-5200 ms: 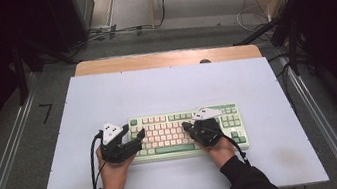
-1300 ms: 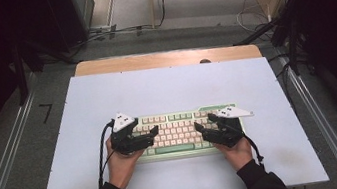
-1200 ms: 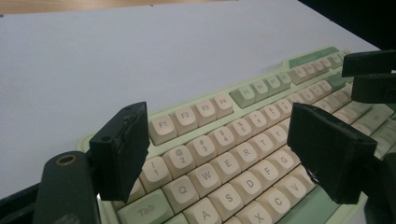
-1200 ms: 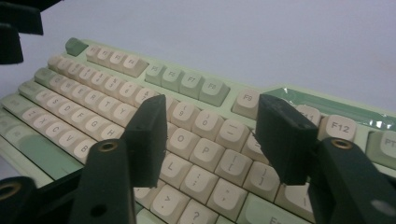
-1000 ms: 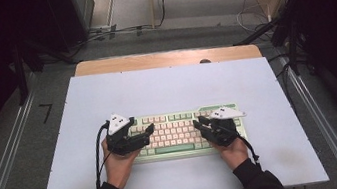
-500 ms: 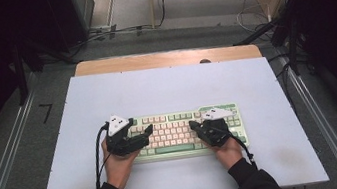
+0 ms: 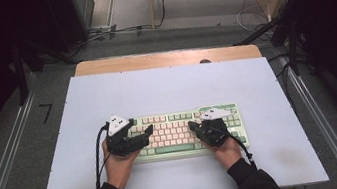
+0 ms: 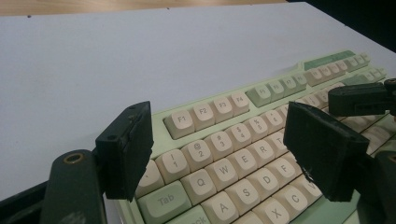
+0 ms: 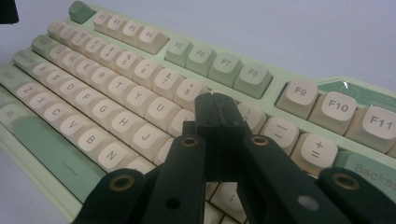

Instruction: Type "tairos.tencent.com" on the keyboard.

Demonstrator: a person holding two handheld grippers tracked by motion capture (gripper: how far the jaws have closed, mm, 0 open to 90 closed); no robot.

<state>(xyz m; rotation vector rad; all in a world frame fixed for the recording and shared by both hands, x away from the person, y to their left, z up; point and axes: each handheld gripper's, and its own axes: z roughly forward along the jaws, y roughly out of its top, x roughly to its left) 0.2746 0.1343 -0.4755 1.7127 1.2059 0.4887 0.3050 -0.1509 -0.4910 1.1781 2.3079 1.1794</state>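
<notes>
A green and cream keyboard [image 7: 172, 130] lies flat on the white table [image 7: 171, 89], near its front edge. My left gripper [image 7: 146, 136] hovers over the keyboard's left end, jaws wide open with nothing between them. In the left gripper view the open left gripper [image 8: 224, 149] frames the keyboard's [image 8: 205, 112] number and QWERTY rows. My right gripper [image 7: 193, 125] is shut with nothing in it, its tip low over the keys right of centre. The right gripper view shows the closed right gripper [image 9: 215, 100] just above the keyboard [image 9: 116, 79], by the U and 8 keys; touch cannot be told.
A wooden strip [image 7: 166, 58] runs along the table's far edge, with a small dark mark [image 7: 204, 61] on it. Metal rails [image 7: 1, 170] flank the table. Cables [image 7: 111, 32] lie on the floor beyond. Bare tabletop surrounds the keyboard.
My right gripper has slid left from the keyboard's right end toward its middle keys. The left gripper has shifted slightly left and stays open.
</notes>
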